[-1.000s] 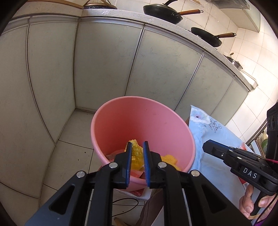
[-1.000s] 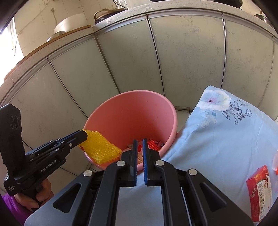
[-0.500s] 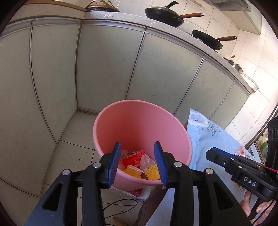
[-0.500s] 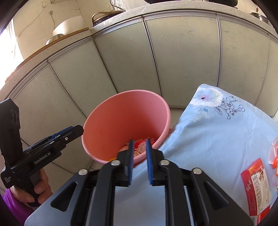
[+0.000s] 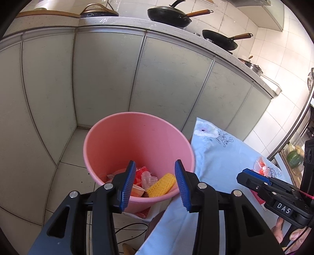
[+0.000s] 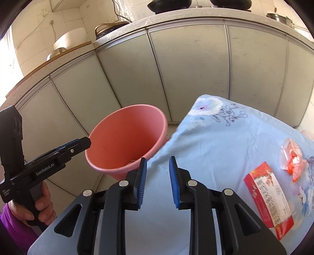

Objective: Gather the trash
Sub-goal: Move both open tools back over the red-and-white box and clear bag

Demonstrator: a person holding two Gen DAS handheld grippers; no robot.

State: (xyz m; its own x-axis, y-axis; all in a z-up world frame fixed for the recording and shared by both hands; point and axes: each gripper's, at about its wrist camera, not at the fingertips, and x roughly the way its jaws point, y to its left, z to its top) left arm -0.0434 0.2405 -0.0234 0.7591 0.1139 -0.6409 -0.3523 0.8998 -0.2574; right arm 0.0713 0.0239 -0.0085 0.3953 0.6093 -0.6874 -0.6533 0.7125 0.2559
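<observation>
A pink bucket stands on the floor beside a table with a blue floral cloth. In it lie a yellow foam net, red wrappers and clear plastic. My left gripper hangs above the bucket's near rim, its jaws opening with nothing between them; in the right wrist view the left gripper shows at the bucket's left rim. My right gripper is over the cloth's left edge, jaws opening and empty. A red box and a clear wrapper with red bits lie on the cloth to its right.
Grey cabinet doors run behind the bucket under a counter with two black woks. A black cable lies on the tiled floor by the bucket's foot. A hand in a purple sleeve holds the left gripper.
The left gripper opened and let go of the yellow foam net, which now lies in the bucket. The right gripper went from shut to open and moved right, away from the bucket, over the cloth.
</observation>
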